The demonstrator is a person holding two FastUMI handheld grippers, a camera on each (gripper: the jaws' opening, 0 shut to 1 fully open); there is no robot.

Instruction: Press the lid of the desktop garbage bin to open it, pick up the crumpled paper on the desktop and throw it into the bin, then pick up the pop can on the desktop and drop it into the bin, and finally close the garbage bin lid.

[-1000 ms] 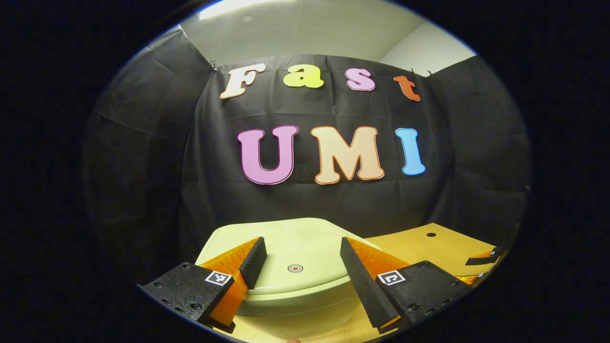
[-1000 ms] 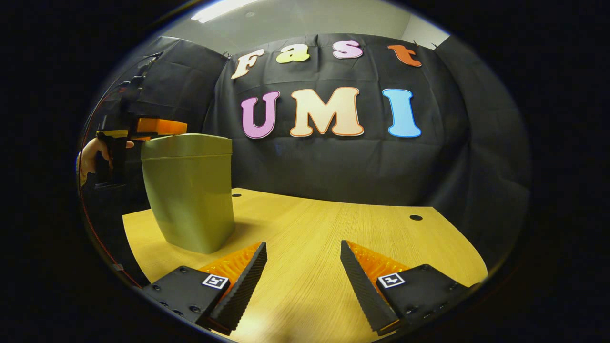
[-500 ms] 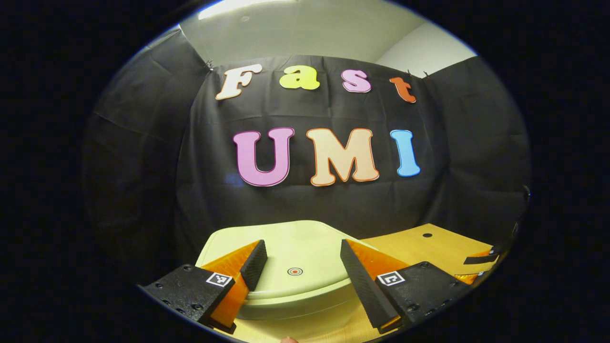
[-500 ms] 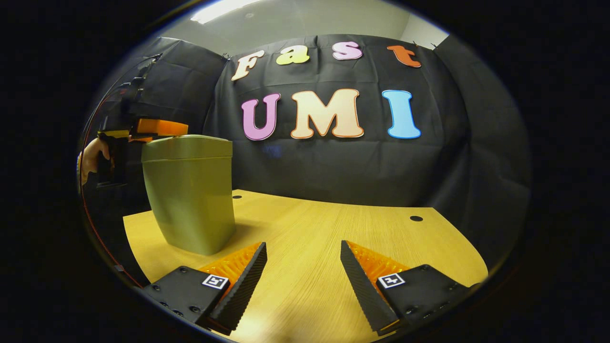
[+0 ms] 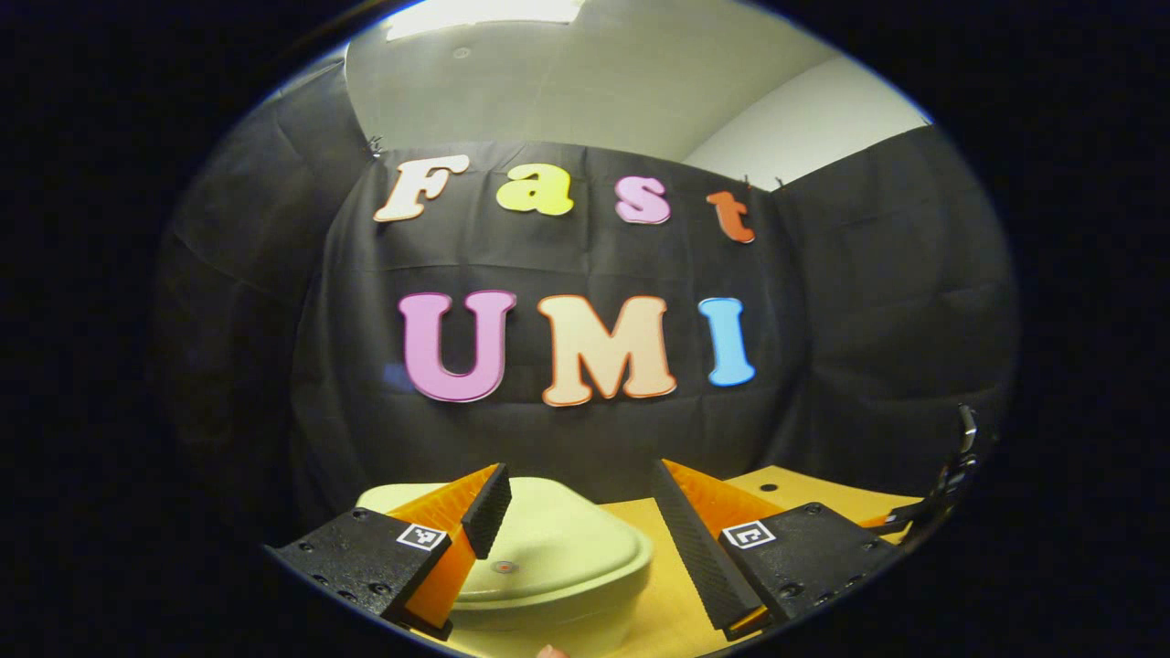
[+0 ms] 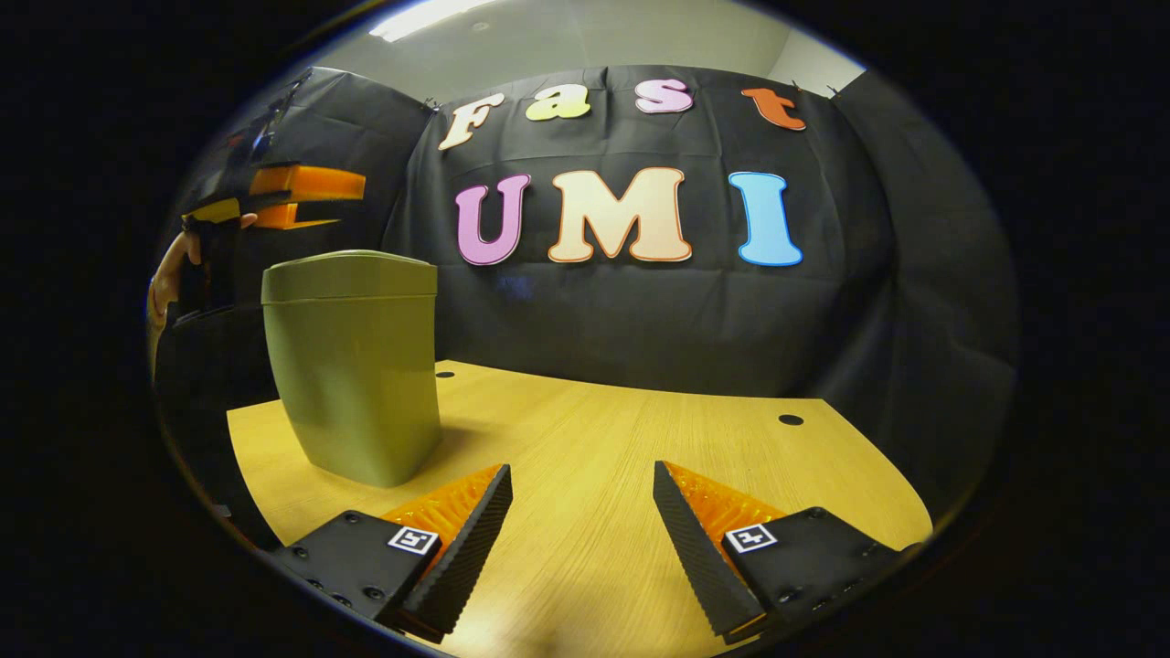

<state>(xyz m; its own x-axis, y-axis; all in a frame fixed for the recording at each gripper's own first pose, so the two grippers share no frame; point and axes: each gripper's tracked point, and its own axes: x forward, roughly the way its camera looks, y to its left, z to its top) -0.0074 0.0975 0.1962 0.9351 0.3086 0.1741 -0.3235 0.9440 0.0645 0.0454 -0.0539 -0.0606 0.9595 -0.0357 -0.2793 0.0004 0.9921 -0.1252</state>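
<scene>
Two spread-fingered grippers, left gripper [image 5: 576, 512] above upright, lid-shut bin [image 6: 352, 366], right gripper [image 6: 582, 521] empty.

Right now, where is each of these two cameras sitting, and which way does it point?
Left gripper view: rides on the left gripper, above the closed bin, facing the booth's wall; its own two open fingers show.
Right gripper view: rides on the right gripper, low over the table, facing the wall; its open fingers show, and far left a hand.
Shared: bin, table, wall.
</scene>
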